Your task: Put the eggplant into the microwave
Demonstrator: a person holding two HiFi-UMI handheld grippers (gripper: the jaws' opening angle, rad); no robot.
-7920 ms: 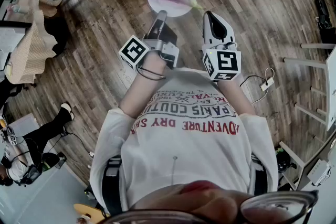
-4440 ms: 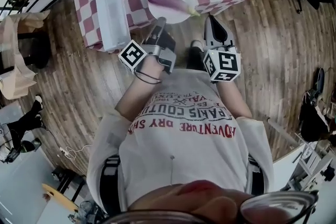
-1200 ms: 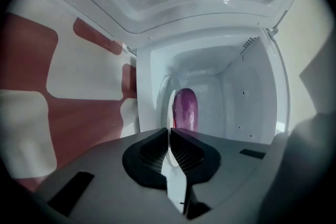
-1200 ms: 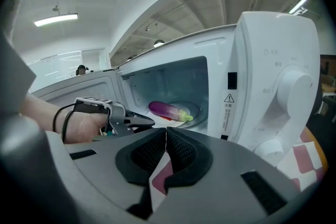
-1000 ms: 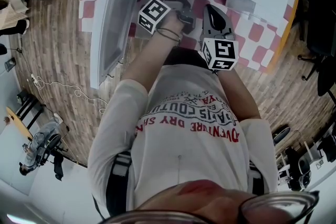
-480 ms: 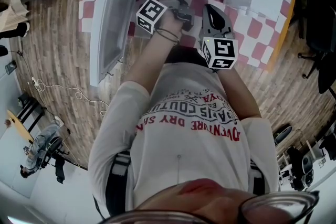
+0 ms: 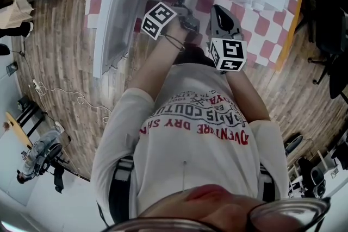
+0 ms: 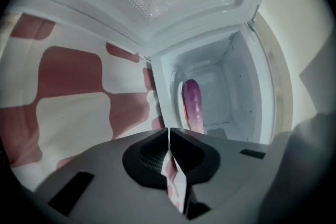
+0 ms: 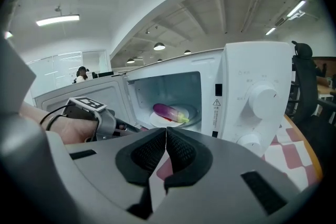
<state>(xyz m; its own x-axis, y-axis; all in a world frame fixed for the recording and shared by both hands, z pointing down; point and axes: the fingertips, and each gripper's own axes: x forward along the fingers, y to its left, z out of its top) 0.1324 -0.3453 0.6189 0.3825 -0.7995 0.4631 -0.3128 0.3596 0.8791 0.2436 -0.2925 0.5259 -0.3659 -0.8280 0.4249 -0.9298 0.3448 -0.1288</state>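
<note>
We face the white microwave point(image 9: 256, 96) on the red-and-white checked tablecloth point(image 7: 262, 31), with its door point(image 7: 111, 19) swung wide to the left. Both grippers are outside the cavity. The left gripper point(image 8: 169, 135) points at the opening; its jaws have just been closing and now meet with nothing between them. The right gripper point(image 9: 166, 135) hangs back in front of the control knobs, its jaws likewise pressed together and empty. Inside, a white plate point(image 9: 156, 122) lies on the oven floor, and the eggplant point(image 9: 169, 112) lies lengthwise across it, its green stem end toward the control side. We judge the placing done, with only the door left open. If we had to move the eggplant again, we would expect it to be fairly light and firm, but its glossy skin looks slippery and its body tapers. A pinch near either end would likely slide off. We would grip it across the thick middle with moderate pressure, since hard jaws could bruise the flesh. Otherwise we would take the plate by its rim and carry both level.
</note>
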